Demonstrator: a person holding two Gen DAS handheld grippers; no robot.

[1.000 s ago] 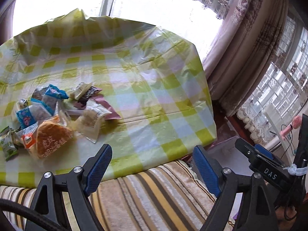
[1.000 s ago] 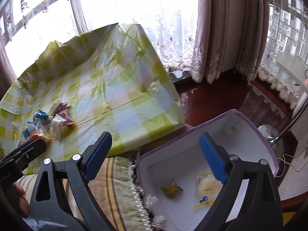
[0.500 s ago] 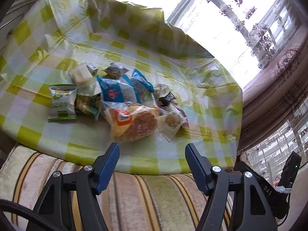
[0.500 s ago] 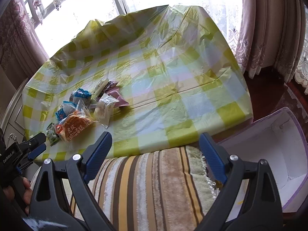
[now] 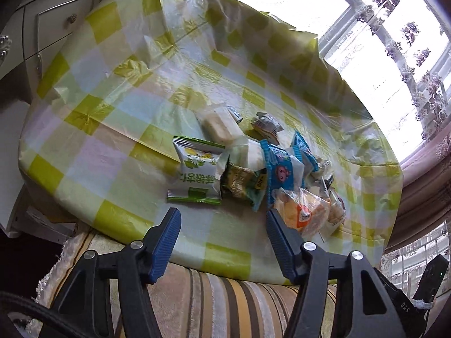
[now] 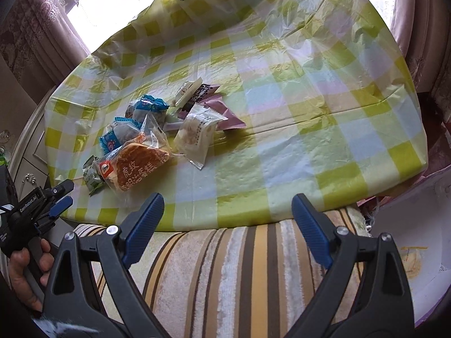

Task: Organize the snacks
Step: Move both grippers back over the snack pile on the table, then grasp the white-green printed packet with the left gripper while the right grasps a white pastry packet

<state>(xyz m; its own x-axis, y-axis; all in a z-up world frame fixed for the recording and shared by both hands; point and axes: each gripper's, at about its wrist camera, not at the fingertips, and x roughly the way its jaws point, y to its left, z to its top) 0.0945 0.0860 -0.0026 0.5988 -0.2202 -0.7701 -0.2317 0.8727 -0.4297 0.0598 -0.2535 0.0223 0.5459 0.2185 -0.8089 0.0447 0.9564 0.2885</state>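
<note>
1. Progress: most of the job is left, I judge. The heap of wrapped snacks [image 6: 157, 138] lies on the worktop [image 6: 282, 146] under its yellow-and-white checked plastic cloth, near the front edge toward my left side. The white open box with a purple rim [image 6: 417, 225], low on my right beside the worktop, holds one pale round packet [image 6: 411, 262] as far as I can see.
2. My left fingers [image 5: 222, 242] have just been closing partway; nothing is between them. They hang just short of the green-and-white sachet [image 5: 197, 174].
3. My right fingers [image 6: 225, 225] stand wide apart and empty over the striped cushion [image 6: 239, 276].
4. Orientation: the clear-wrapped brown cake [image 6: 135, 166] lies flat, long axis slanting from near-left to far-right in the right view.
</note>
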